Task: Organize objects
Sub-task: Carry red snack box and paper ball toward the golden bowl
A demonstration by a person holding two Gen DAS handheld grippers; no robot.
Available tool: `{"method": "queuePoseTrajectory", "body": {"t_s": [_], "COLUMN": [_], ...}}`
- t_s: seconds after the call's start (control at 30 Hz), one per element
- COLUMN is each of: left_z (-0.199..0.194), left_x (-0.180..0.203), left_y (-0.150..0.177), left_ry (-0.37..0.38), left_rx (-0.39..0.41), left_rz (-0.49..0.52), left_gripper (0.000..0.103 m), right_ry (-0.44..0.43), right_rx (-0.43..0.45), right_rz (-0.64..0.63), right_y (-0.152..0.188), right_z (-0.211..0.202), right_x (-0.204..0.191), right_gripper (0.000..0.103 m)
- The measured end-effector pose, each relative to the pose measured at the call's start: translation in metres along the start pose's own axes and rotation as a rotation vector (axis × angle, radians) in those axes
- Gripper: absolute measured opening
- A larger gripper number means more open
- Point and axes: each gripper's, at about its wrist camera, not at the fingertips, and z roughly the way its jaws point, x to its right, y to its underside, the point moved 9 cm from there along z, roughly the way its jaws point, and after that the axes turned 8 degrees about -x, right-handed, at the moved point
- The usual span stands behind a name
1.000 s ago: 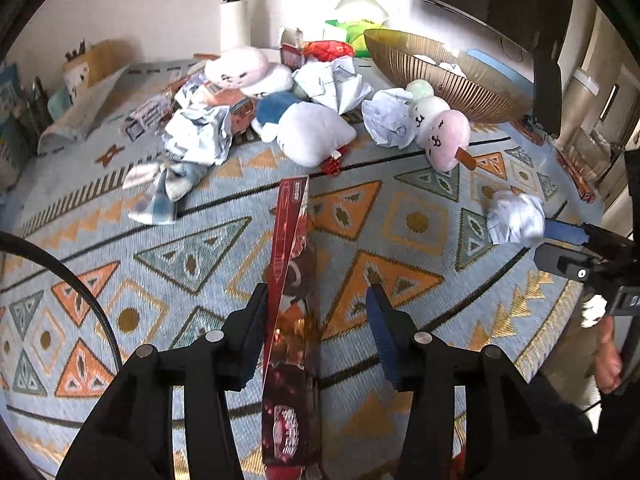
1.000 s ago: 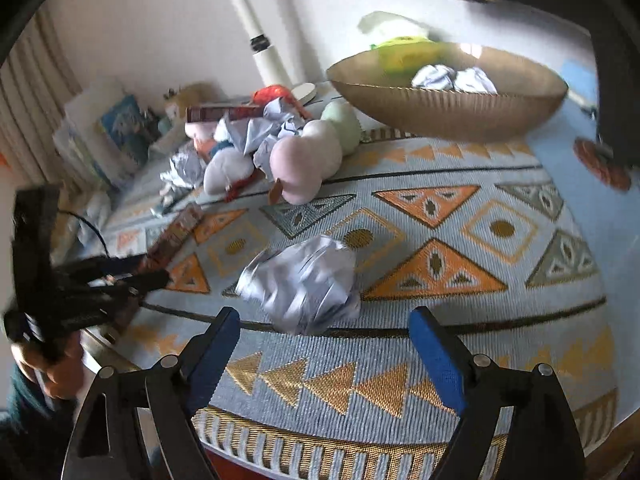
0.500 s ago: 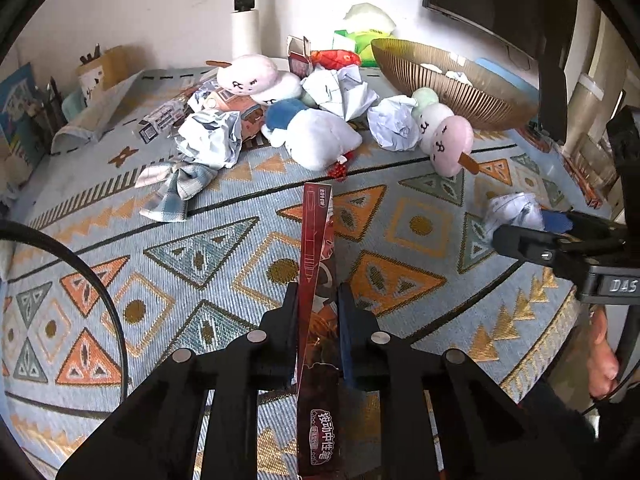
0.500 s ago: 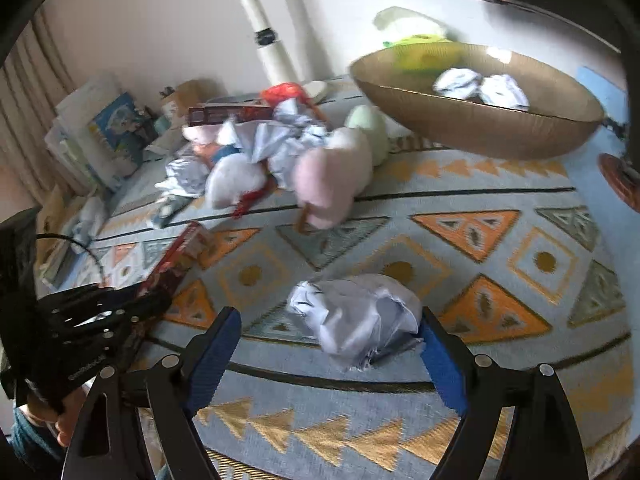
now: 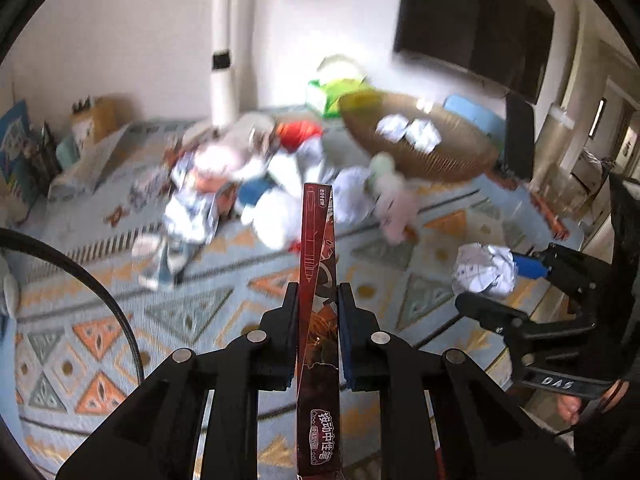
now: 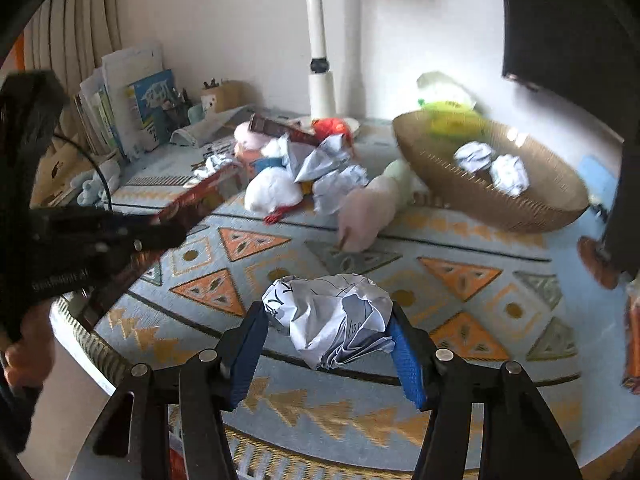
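Note:
A long flat red box (image 5: 316, 232) stands on edge between the jaws of my left gripper (image 5: 318, 292), which is shut on it and holds it above the patterned tablecloth (image 5: 192, 312). In the right wrist view the same box (image 6: 200, 196) juts from the left gripper (image 6: 176, 232). My right gripper (image 6: 326, 320) is closing on a crumpled paper ball (image 6: 332, 316), and both blue pads (image 6: 404, 352) touch its sides. The left wrist view shows that ball (image 5: 484, 270) in the right gripper (image 5: 500, 284) at the right. A woven basket (image 6: 500, 208) at the back right holds two paper balls.
A heap of plush toys (image 6: 368, 216), crumpled papers (image 6: 336, 188) and packets fills the table's middle back. Books (image 6: 120, 96) lean at the left, a white pole (image 6: 320, 60) rises behind, and a dark screen (image 6: 568, 20) hangs at the right. The table edge (image 6: 320, 452) runs just below my right gripper.
The left jaws shut on the red box and raised it off the cloth. The right jaws narrowed from wide apart until they touch the paper ball.

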Motion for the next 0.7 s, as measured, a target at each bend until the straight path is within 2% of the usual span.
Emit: {"method": "queuePoseTrajectory", "body": {"t_s": [0.07, 0.2, 0.37, 0.57, 0.7], "left_z": [-0.008, -0.019, -0.019, 0.013, 0.042], "left_x": [0.012, 0.033, 0.056, 0.074, 0.082], "left_y": [-0.017, -0.057, -0.121, -0.183, -0.207], "left_ry": [0.006, 0.015, 0.034, 0.09, 0.099], "left_rx": [0.032, 0.098, 0.16, 0.159, 0.137], "left_rz": [0.026, 0.081, 0.13, 0.084, 0.061], "left_gripper": [0.014, 0.014, 0.014, 0.014, 0.014], "right_ry": [0.039, -0.005, 0.117, 0.188, 0.162], "right_rx": [0.009, 0.061, 0.156, 0.208, 0.209], "right_rz": [-0.009, 0.034, 0.107, 0.252, 0.339], "right_y": [-0.004, -0.025, -0.065, -0.109, -0.126], "right_z": [-0.006, -0.032, -0.064, -0.071, -0.062], "right_x": [0.008, 0.033, 0.094, 0.162, 0.194], "right_gripper": [0.058, 0.058, 0.058, 0.058, 0.058]}}
